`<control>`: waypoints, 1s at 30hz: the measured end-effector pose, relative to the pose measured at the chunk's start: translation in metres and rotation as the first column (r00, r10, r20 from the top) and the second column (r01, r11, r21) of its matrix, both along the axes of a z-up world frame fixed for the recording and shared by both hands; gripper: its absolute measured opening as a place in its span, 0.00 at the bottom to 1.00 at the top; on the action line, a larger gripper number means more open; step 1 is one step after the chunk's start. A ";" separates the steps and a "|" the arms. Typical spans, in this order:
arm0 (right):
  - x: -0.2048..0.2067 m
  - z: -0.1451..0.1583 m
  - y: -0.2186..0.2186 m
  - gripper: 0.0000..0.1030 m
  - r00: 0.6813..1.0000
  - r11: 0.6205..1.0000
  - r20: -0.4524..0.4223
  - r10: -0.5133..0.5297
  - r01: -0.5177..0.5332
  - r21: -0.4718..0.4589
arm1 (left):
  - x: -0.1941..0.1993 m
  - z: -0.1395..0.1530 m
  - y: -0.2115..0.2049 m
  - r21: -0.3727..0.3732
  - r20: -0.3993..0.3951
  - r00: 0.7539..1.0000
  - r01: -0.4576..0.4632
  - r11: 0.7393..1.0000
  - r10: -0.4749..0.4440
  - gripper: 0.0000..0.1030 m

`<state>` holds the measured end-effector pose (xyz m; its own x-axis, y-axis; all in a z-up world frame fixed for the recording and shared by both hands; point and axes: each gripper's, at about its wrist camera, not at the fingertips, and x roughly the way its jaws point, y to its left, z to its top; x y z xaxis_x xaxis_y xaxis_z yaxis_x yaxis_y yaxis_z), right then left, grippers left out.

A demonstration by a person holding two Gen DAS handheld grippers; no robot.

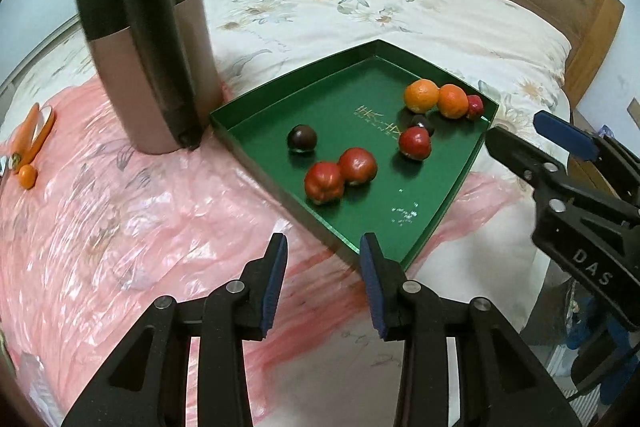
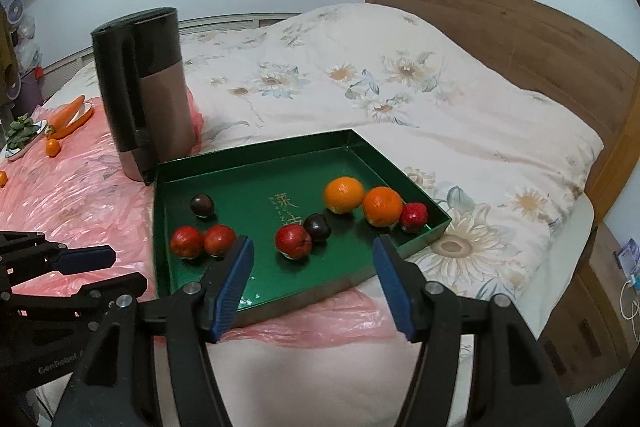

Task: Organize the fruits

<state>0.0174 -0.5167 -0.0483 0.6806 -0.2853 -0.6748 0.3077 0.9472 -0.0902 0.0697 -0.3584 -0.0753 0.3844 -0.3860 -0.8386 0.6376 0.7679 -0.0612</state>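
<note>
Beyond the flask (image 2: 142, 95), only right-wrist view shows perhaps greens (image 2: 22, 131).

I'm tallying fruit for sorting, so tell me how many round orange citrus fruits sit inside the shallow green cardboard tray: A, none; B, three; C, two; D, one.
C: two round orange citrus fruits sit side by side near the far right corner of the shallow green cardboard tray, next to a small red fruit.
</note>
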 end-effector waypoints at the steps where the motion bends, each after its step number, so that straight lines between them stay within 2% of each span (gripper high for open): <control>1: -0.001 0.002 0.004 1.00 1.000 1.000 0.001 0.008 -0.008 -0.003 | 0.000 0.000 0.004 -0.003 -0.002 1.000 -0.006 1.000 0.006 0.32; 12: -0.001 0.017 0.048 1.00 0.995 0.994 0.012 0.097 -0.097 -0.052 | 0.002 0.005 0.048 -0.011 0.023 0.995 -0.096 0.995 0.096 0.36; 18: 0.000 0.023 0.069 1.00 0.990 0.989 0.006 0.144 -0.143 -0.048 | 0.004 0.005 0.083 -0.015 0.030 0.987 -0.158 0.987 0.159 0.40; 30: 0.005 0.018 0.143 1.00 0.948 0.949 -0.044 0.315 -0.315 -0.003 | 0.002 0.016 0.167 -0.015 0.101 0.951 -0.294 0.956 0.294 0.41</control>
<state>0.0228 -0.3732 -0.0308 0.7075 -0.0678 -0.7034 -0.0108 0.9942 -0.1067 0.0721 -0.1917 -0.0592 0.5634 -0.2429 -0.7897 0.3868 0.9221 -0.0077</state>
